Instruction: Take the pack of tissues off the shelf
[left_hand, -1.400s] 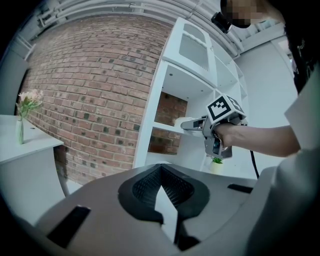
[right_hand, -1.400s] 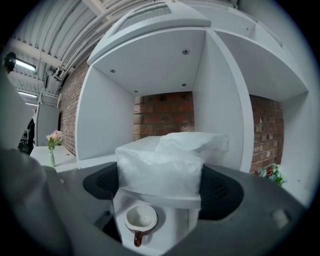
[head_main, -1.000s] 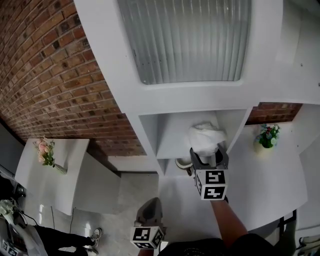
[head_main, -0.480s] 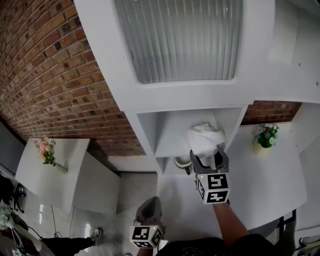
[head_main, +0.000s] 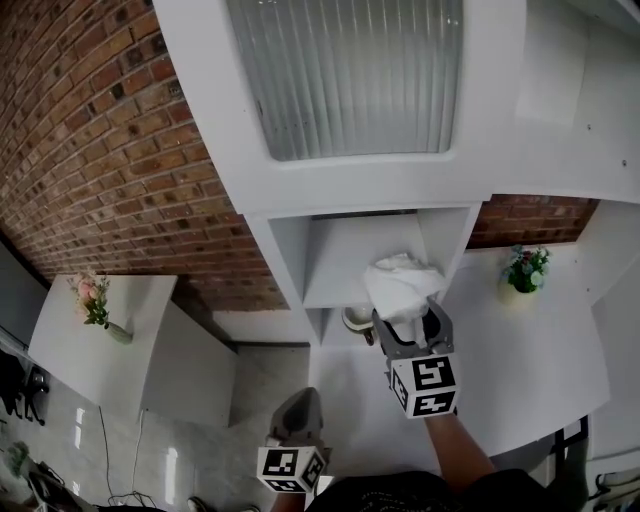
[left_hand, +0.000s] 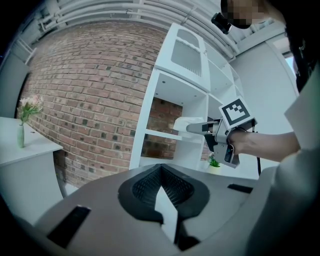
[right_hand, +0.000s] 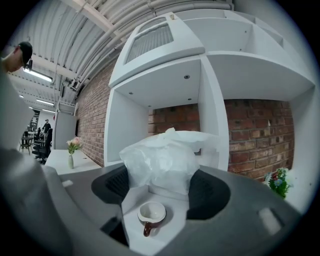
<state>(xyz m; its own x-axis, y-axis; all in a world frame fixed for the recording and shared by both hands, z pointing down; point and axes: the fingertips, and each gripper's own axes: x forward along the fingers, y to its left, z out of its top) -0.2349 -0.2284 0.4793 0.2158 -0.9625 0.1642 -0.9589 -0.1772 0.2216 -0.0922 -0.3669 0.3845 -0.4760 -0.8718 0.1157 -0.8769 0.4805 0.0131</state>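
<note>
your right gripper (head_main: 405, 325) has just been closing its jaws. the pack of tissues (right_hand: 161, 159) sits between them with the pads pressed into its white wrapper, which looks like a grip. the pack is at the front lip of the open compartment of the shelf (head_main: 335, 262), in the middle of the head view, just under the ribbed door (head_main: 350, 75). whether its underside rests on the board i can't tell. your left gripper (left_hand: 161, 171), low in the head view, has its jaws together on nothing.

what could go wrong: the wrapper is loose, soft film, so the pads may have more plastic than pack, and a quick pull could let it slide out. it would then drop toward the cup (right_hand: 151, 212) on the board beneath. the pack also lies close to the compartment's right wall, so a pull drifting right could snag it.

containers: the cup looks empty, white inside with a brown handle. the compartment holds only the pack. a slim vase (right_hand: 70, 161) at the left of the right gripper view holds flowers.
</note>
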